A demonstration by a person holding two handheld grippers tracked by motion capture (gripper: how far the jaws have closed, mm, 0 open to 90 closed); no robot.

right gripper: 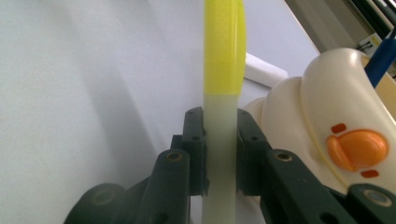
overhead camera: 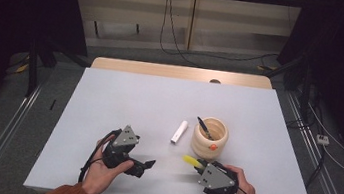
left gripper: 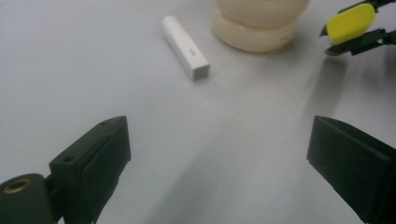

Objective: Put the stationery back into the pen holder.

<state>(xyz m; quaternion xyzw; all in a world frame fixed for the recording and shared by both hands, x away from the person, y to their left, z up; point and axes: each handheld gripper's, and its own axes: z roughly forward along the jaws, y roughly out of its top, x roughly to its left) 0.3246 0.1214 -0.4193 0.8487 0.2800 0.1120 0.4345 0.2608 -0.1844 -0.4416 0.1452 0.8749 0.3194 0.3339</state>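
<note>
Here, each line takes one part of the scene.
Right gripper (overhead camera: 199,166): its jaws were closed on a highlighter (overhead camera: 192,161), the yellow cap sticking out toward 10 o'clock in the high view.
Right gripper view: the highlighter (right gripper: 223,88) rose straight up between the two jaws, pale barrel pinched, yellow cap above; the pads pressed on both sides of the barrel.
Left gripper (overhead camera: 147,167): its jaws stood wide apart with nothing between them, over bare table (overhead camera: 124,101).
Left gripper view: bare table (left gripper: 93,70) lay between the spread jaws; at 1 o'clock the yellow cap (left gripper: 350,23) sat pinched in the other gripper's black tips.
Holder (overhead camera: 210,138): a cream ribbed cup at 12 o'clock from the right gripper, just beyond the cap.
High view adds: a dark pen (overhead camera: 204,128) leaning inside the holder.
Right gripper view adds: an orange duck-bill mark on the holder (right gripper: 327,116) and a blue pen tip (right gripper: 383,56) above its rim.
White stick (overhead camera: 179,131): it lay flat at 9 o'clock from the holder, apart from it.
Left gripper view adds: the stick (left gripper: 185,47) had a square-cut near end.
</note>
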